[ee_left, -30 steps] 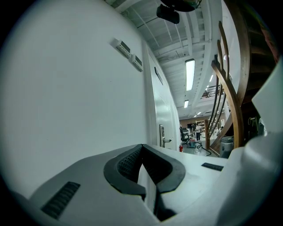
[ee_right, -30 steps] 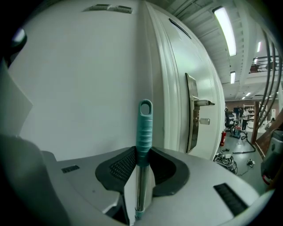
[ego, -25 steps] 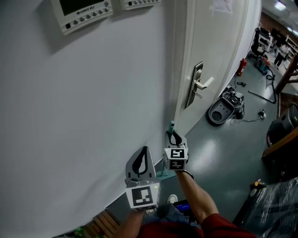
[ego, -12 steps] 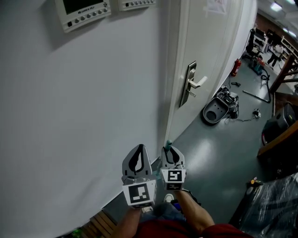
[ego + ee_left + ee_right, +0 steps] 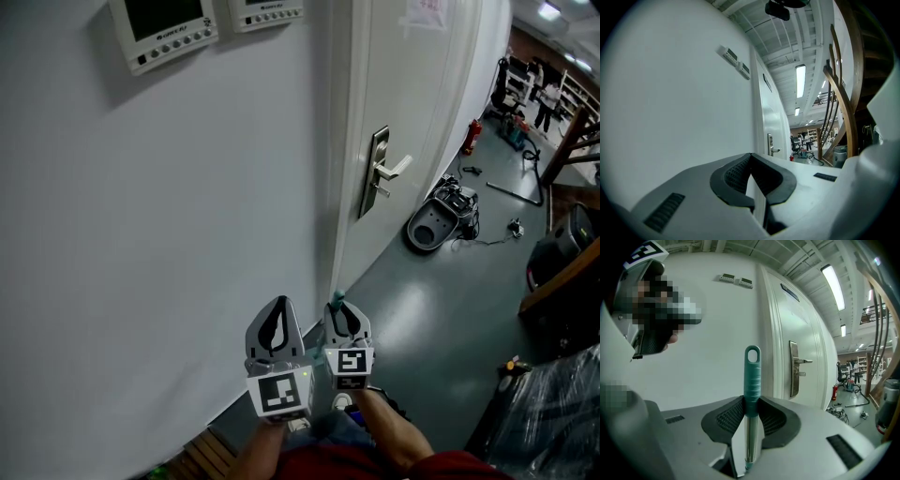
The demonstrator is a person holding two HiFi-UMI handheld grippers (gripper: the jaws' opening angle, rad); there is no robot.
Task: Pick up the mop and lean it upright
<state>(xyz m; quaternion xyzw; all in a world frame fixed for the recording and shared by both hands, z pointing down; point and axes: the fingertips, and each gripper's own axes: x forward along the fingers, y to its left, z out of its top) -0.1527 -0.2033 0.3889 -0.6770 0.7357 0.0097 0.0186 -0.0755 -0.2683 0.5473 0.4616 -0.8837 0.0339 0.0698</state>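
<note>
Teal grip on the silver mop handle (image 5: pixel 752 376), white wall (image 5: pixel 141 234), white door (image 5: pixel 412 75), silver door handle (image 5: pixel 384 173), grey-green floor (image 5: pixel 441 319), far red fire extinguisher (image 5: pixel 469 138), dark red sleeve (image 5: pixel 375 466)

The grey-white left gripper (image 5: pixel 278 309) points at the plain white wall (image 5: pixel 141 244), with its jaws pressed together and empty. Just beside it, the grey-white right gripper (image 5: pixel 344 311) squeezes the teal-topped silver mop handle (image 5: pixel 752 380).
</note>
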